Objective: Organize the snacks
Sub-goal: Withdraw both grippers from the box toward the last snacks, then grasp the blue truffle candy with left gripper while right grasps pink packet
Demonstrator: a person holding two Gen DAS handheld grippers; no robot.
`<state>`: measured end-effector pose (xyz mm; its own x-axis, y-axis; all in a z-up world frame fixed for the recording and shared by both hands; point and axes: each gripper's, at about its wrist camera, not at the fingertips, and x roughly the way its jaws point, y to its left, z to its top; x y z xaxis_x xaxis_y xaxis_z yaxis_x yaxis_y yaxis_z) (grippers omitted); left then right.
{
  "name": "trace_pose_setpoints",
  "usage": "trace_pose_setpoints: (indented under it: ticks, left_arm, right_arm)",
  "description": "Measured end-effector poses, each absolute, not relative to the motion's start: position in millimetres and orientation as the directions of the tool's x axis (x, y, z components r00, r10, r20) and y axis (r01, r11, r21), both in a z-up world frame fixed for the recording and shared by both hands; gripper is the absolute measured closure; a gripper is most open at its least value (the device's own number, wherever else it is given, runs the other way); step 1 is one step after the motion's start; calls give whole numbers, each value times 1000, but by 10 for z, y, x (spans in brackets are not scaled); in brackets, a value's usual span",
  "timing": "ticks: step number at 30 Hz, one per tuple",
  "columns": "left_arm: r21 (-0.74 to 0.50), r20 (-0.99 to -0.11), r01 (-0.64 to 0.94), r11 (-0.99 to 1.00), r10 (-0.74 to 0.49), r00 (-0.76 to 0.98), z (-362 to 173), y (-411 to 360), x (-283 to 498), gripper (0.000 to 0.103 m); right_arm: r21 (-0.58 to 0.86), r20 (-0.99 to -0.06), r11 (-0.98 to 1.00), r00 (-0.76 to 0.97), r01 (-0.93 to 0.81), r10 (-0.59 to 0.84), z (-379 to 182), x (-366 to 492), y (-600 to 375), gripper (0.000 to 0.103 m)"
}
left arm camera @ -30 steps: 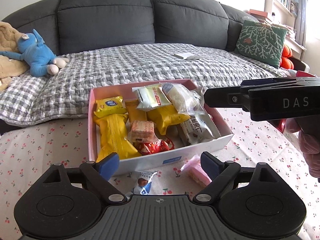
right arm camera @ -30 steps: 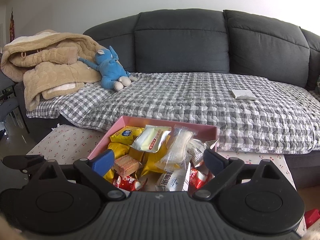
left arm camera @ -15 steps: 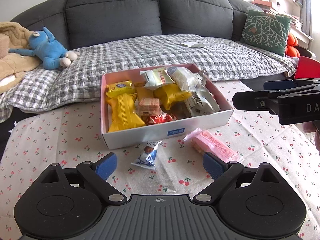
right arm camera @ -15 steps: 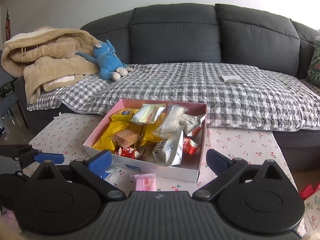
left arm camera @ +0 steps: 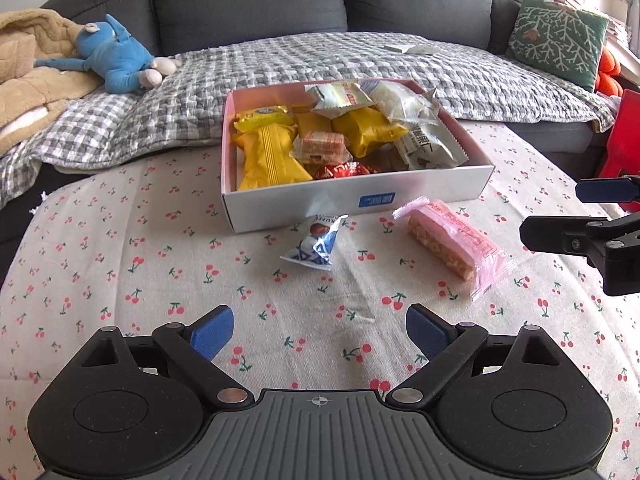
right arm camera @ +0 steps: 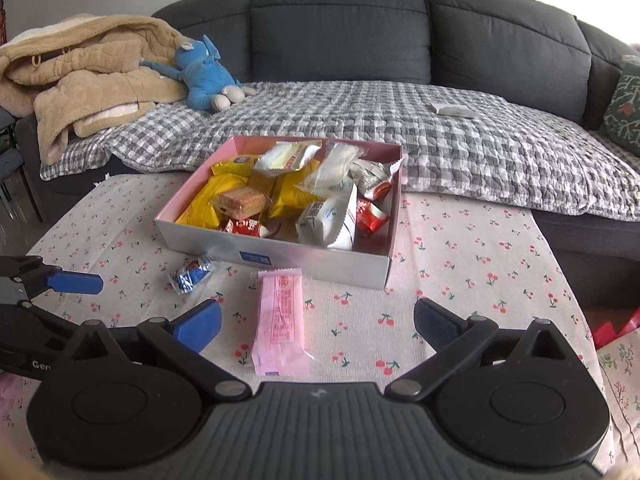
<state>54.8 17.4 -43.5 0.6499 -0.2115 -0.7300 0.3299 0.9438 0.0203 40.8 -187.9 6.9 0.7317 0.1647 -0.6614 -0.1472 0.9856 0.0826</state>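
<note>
A white box with a pink inside (left arm camera: 360, 204) (right arm camera: 280, 256) stands on the cherry-print tablecloth, filled with yellow, white and red snack packs and a wafer. In front of it lie a pink wrapped bar (left arm camera: 452, 248) (right arm camera: 282, 320) and a small blue-and-white candy (left arm camera: 316, 244) (right arm camera: 192, 278). My left gripper (left arm camera: 319, 332) is open over bare cloth, short of the candy. My right gripper (right arm camera: 316, 326) is open wide, with the near end of the pink bar lying low between its fingers, untouched. Each gripper shows at the edge of the other's view, left (right arm camera: 60, 304) and right (left arm camera: 576, 212).
Behind the table a grey sofa (right arm camera: 340, 40) carries a checked blanket, a blue plush toy (right arm camera: 204, 76), a beige quilt (right arm camera: 80, 72) and a green cushion (left arm camera: 556, 40). A red object (left arm camera: 624, 140) stands at the table's right side.
Both grippers have drawn back from the box and tipped downward. The pink bar and the blue candy on the cloth have come fully into view. Both stay open.
</note>
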Motion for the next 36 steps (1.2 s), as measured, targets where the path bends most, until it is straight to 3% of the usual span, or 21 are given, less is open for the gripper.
trace_pose_setpoints:
  ticks: [17, 23, 28, 34, 36]
  left_arm:
    - [29, -728, 256, 966, -156, 668, -581, 324, 607, 8]
    - [8, -734, 243, 970, -159, 660, -638, 335, 680, 8]
    - [8, -731, 238, 971, -156, 665, -665, 340, 700, 8]
    - [10, -707, 249, 969, -169, 686, -649, 297, 732, 8]
    - [12, -683, 268, 963, -188, 706, -620, 252, 767, 8]
  right_arm:
    - [67, -725, 976, 662, -206, 189, -240, 370, -1778, 2]
    - [111, -728, 969, 645, -223, 232, -328, 439, -1743, 14]
    - [113, -732, 966, 638, -233, 239, -398, 488, -1699, 34]
    - [97, -719, 966, 654, -239, 234, -435, 481, -1704, 49]
    - [107, -719, 965, 652, -239, 241, -429, 495, -1718, 49]
